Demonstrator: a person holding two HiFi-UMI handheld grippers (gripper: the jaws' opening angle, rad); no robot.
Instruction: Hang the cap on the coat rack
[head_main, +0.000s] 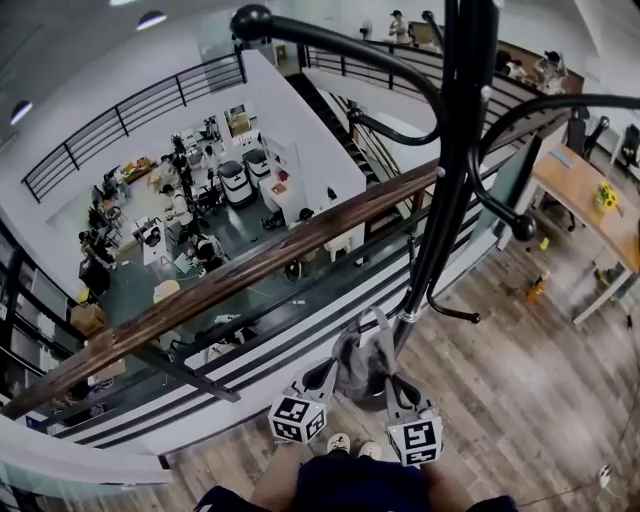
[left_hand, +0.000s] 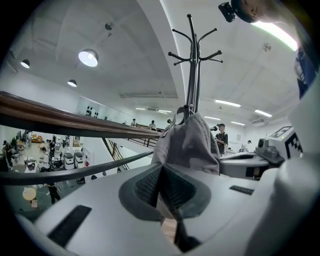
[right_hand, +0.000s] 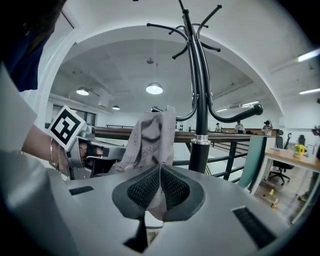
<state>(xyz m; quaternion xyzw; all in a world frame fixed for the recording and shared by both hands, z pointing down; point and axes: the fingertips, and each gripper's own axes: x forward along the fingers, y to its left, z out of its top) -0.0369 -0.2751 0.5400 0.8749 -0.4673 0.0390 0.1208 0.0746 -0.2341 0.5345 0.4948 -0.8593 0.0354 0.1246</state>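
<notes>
A grey cap (head_main: 364, 358) hangs between my two grippers, low in front of the black coat rack (head_main: 455, 170). My left gripper (head_main: 328, 377) is shut on the cap's left side, and the fabric (left_hand: 192, 145) rises from its closed pads. On the cap's right side my right gripper (head_main: 396, 388) is shut too, with cloth (right_hand: 150, 137) pinched between its pads. The rack's pole (right_hand: 200, 110) stands just behind the cap, and its curved hooks (left_hand: 194, 52) spread well above it. In the head view one lower hook (head_main: 455, 313) curls out right of the cap.
A wooden handrail (head_main: 250, 265) on a black railing runs diagonally just beyond the rack, with an open drop to a lower floor (head_main: 190, 210) behind it. A wooden desk (head_main: 590, 200) stands at the right on the plank floor (head_main: 520, 400). Several people stand far off.
</notes>
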